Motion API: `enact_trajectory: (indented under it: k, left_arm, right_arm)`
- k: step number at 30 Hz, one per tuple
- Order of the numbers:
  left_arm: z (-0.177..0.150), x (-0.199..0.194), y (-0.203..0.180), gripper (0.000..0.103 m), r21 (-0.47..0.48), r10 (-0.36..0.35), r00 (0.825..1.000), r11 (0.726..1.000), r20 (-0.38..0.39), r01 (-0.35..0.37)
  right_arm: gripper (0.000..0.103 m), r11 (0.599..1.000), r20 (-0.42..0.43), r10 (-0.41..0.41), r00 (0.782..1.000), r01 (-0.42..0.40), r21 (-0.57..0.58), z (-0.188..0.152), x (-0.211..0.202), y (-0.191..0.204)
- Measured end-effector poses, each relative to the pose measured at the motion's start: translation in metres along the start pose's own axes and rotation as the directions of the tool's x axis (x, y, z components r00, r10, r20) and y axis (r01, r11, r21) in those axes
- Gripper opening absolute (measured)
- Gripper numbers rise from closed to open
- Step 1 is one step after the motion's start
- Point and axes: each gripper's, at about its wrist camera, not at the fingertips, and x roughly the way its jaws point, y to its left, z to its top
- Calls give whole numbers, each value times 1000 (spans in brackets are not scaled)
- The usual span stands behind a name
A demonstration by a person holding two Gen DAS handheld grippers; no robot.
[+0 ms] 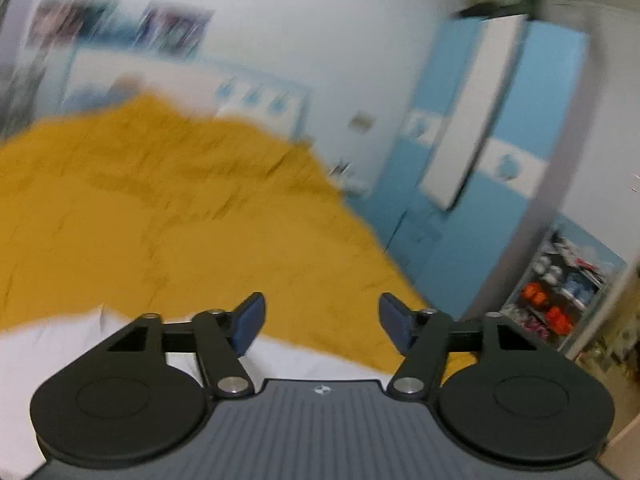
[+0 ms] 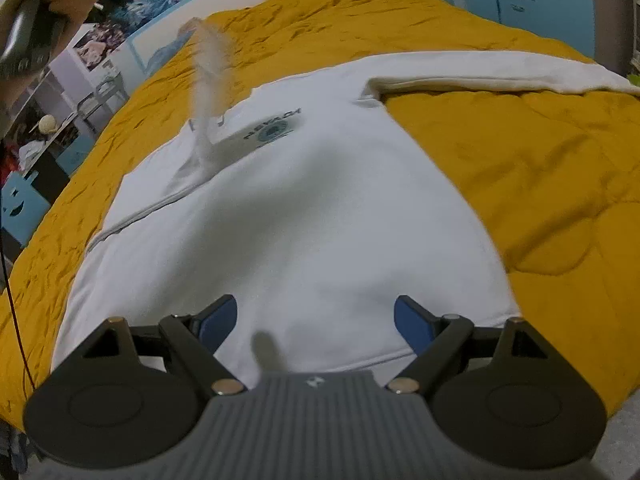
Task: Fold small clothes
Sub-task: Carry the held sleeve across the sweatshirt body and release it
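White sweatshirt (image 2: pixel 304 216) spread flat on the mustard bedspread (image 2: pixel 520 168), one sleeve (image 2: pixel 500 72) extended sideways. Left gripper (image 1: pixel 322 322) and right gripper (image 2: pixel 316 326) both spread apart, holding nothing, the right above the garment's hem

Left wrist view motion-blurred: posters (image 1: pixel 120 26) upper left unreadable, shelf items (image 1: pixel 560 296) lower right indistinct. Right wrist view: blurred sleeve (image 2: pixel 210 80) mid-air upper left; sweatshirt (image 2: pixel 300 220) hem hidden behind the gripper body; logo text (image 2: pixel 272 126) too small.
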Motion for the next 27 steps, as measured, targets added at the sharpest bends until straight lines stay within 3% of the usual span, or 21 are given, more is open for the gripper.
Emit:
enact_trajectory:
  k: [3,7,12,15,21,23,24,27]
  left_arm:
    - [0,-26,2,86,57,-28,999,998,27,26]
    - [5,-60,11,86,51,6,999,999,47,-8]
    - [5,-91,39,86,69,149,985,985,87,-155]
    - [-2,-110,74,85,30,254,963,966,92,-258]
    - [-27,-142,157,82,-104,446,895,890,0,-444]
    - [-37,-147,182,74,-141,488,870,859,-68,-492]
    - [-41,-152,194,61,-169,493,863,847,-109,-505]
    - [-60,-156,231,58,-301,442,876,823,-192,-481]
  right_arm:
    - [82,1000,4,-2,1000,2,13,1,-1,0]
    - [82,1000,-2,-5,1000,5,-16,0,0,7]
    - [82,998,-9,2,1000,-3,-64,-1,1,21]
    - [82,995,-17,2,1000,-4,-97,-2,4,32]
    - [82,987,-29,2,1000,-7,-160,3,13,50]
    - [82,984,-38,10,999,-17,-176,10,18,53]
    - [82,983,-47,24,999,-32,-181,16,22,53]
    - [82,984,-24,83,996,-86,-156,36,32,46]
